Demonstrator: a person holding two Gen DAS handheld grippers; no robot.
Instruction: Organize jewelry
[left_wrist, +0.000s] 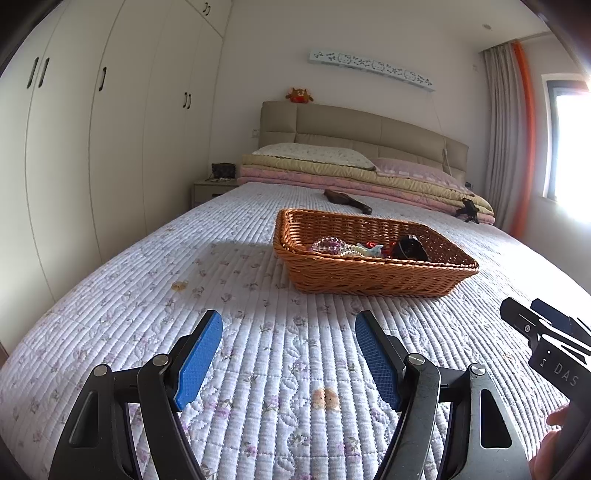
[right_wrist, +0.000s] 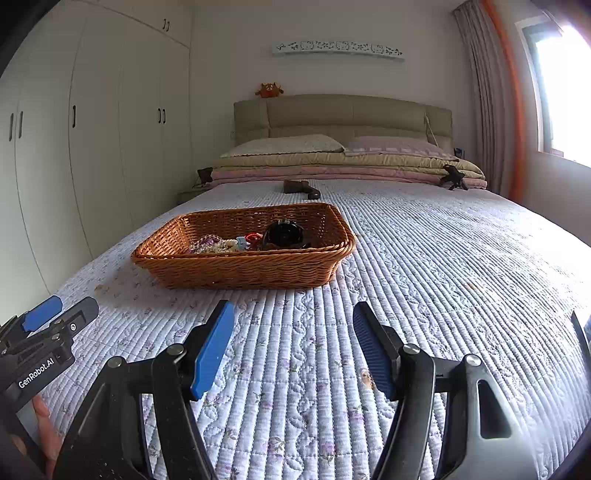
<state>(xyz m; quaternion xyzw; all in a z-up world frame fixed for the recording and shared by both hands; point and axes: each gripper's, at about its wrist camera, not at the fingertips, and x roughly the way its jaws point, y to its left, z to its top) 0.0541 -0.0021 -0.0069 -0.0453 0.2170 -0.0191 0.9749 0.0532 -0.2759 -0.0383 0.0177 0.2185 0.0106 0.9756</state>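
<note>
Jewelry (right_wrist: 236, 243) fills wicker basket (right_wrist: 236, 273) (both hand-held grippers empty).

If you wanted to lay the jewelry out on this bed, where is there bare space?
The floral quilted bedspread is bare between the brown wicker basket and both open grippers, and along the window side. Crowded spots: inside the basket, where beads and a round black item pile together, and the far end with folded blankets.
</note>
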